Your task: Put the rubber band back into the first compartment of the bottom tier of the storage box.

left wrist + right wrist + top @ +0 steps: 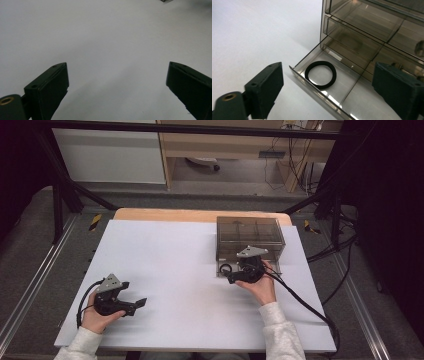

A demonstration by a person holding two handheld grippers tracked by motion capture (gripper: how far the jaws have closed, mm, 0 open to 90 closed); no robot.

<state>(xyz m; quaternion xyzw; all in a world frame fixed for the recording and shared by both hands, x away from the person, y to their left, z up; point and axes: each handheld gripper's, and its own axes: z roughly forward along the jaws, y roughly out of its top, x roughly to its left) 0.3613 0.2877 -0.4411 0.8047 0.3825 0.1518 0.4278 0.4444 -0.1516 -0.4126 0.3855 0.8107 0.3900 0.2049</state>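
A smoky see-through drawer cabinet (250, 236) stands at the table's back right. Its bottom drawer (318, 92) is pulled out, and a black ring (320, 74) lies flat in the drawer's left compartment. In the high view the ring (226, 268) sits just left of my right gripper (239, 273). My right gripper (327, 67) hovers over the drawer's front with its jaws wide apart and nothing between the pads. My left gripper (134, 293) rests near the table's front left, open and empty, and its own view (117, 64) looks along the bare white surface.
A white sheet (175, 270) covers the tabletop, with a wooden edge showing at the back. Cables trail from the right gripper across the table's right side (300, 300). Black frame posts and grey floor surround the table.
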